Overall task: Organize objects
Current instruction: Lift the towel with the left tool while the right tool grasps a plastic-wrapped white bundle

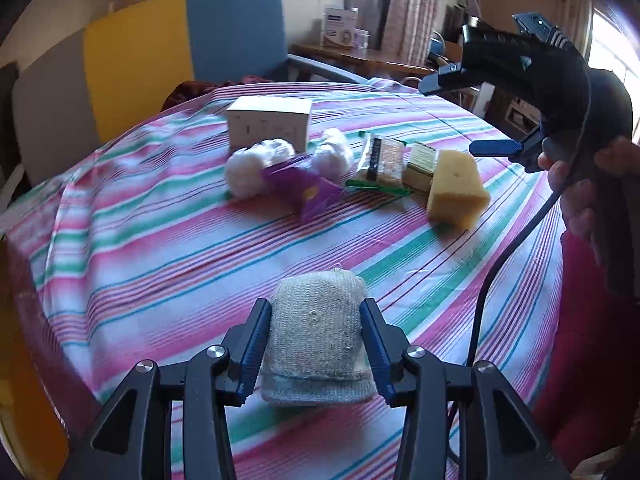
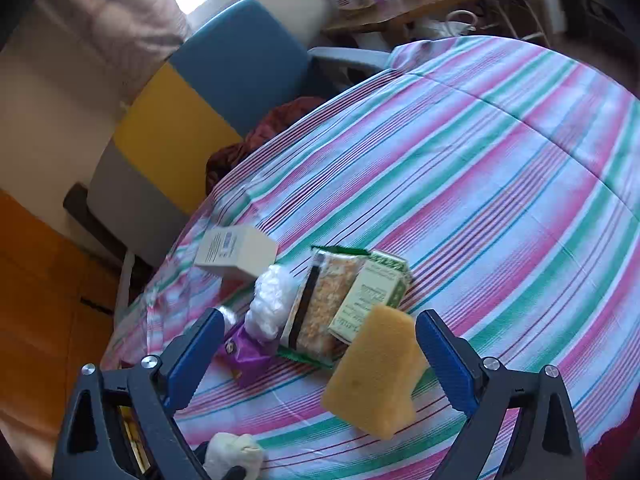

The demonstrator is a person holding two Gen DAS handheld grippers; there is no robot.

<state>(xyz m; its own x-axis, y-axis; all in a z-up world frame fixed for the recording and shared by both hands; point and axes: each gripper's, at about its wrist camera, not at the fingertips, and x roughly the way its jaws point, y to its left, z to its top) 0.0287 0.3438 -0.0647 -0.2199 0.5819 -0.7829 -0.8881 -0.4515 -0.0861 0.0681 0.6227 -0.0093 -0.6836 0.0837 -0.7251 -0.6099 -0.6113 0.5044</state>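
Observation:
My left gripper (image 1: 316,320) is shut on a rolled grey-white sock (image 1: 316,344); both blue pads press its sides just above the striped tablecloth (image 1: 160,240). In the right wrist view a piece of that sock (image 2: 232,456) shows at the bottom edge. My right gripper (image 2: 322,316) stands open above a yellow sponge (image 2: 376,372), with its pads clear of it. From the left wrist view the right gripper (image 1: 468,114) hangs over the sponge (image 1: 456,192). In a row beside the sponge lie a small green-and-cream box (image 1: 420,164), a green-edged snack packet (image 1: 380,164), a bag of cotton balls (image 1: 280,164) and a white box (image 1: 269,124).
A chair with blue, yellow and grey back panels (image 1: 232,32) stands behind the table, with dark red cloth (image 2: 256,136) on its seat. A wooden side table (image 1: 360,60) with boxes is further back. A hand (image 1: 576,184) and a black cable (image 1: 500,264) are at the right.

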